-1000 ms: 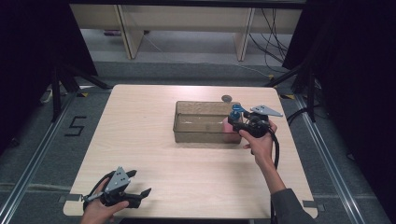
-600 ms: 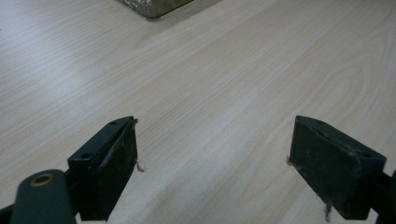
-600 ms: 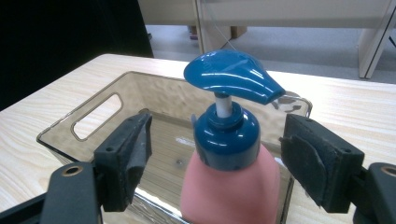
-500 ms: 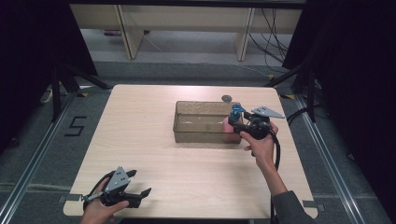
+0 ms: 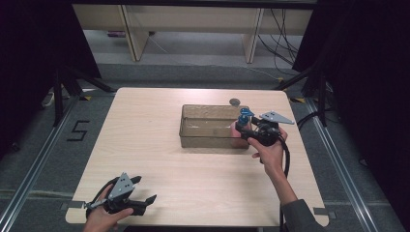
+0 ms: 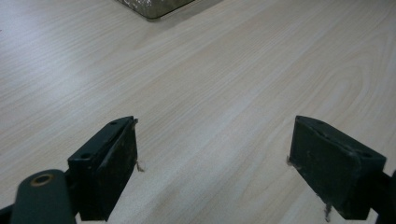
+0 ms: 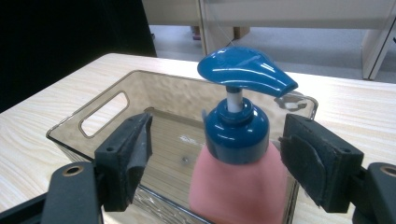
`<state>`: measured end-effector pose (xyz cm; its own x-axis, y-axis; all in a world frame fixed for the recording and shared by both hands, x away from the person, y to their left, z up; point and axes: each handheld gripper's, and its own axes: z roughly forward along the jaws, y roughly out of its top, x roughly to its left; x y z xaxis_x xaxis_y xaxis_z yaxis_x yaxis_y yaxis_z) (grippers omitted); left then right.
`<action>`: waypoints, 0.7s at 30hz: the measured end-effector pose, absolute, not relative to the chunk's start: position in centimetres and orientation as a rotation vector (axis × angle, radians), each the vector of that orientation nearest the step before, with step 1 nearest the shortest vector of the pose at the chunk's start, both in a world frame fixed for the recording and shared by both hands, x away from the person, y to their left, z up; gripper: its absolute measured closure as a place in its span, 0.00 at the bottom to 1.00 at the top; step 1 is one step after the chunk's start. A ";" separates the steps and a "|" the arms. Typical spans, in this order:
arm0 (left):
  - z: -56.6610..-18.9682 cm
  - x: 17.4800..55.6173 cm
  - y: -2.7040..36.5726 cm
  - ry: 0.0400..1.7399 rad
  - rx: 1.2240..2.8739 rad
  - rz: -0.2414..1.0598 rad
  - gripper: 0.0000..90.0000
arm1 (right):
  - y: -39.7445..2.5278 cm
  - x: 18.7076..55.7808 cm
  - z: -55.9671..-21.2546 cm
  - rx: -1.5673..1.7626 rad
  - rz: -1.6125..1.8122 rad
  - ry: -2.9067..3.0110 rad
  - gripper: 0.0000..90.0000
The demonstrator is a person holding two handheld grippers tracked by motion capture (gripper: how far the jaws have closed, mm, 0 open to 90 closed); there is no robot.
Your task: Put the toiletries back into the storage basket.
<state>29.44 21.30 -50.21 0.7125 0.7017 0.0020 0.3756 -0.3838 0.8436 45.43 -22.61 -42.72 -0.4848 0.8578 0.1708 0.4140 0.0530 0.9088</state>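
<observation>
A pink pump bottle [image 7: 236,186] with a blue pump head [image 7: 243,70] stands upright at the right end of a clear smoky plastic bin [image 5: 205,126], seen in the high view as the bottle [image 5: 238,131]. My right gripper [image 7: 217,140] is open, with one jaw on each side of the bottle's neck and a gap showing on the left side. From above, the right gripper [image 5: 245,129] sits at the bin's right end. My left gripper [image 5: 144,189] is open over bare tabletop near the front left edge, and the left gripper [image 6: 215,154] holds nothing.
A small dark round object [image 5: 235,102] lies on the table just behind the bin. A corner of the bin [image 6: 149,7] shows far off in the left gripper view. The wooden table [image 5: 145,135] is bordered by dark floor, shelving legs and cables.
My right gripper has shifted slightly toward the near side of the table, while the bottle stays at the bin's right end. The left gripper has barely moved.
</observation>
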 end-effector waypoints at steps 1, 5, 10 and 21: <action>-50.2 29.5 21.3 0.819 2.016 0.458 0.17 | -22.6 45.5 -42.8 1.244 1.403 1.914 0.29; -50.2 29.4 21.3 0.823 2.009 0.453 0.16 | -22.6 45.2 -42.8 1.272 1.395 1.924 0.29; -50.2 29.4 21.3 0.822 2.011 0.450 0.16 | -22.6 44.9 -42.6 1.249 1.397 1.914 0.29; -50.2 29.4 21.4 0.821 2.016 0.448 0.16 | -22.3 43.9 -42.3 1.272 1.435 1.919 0.29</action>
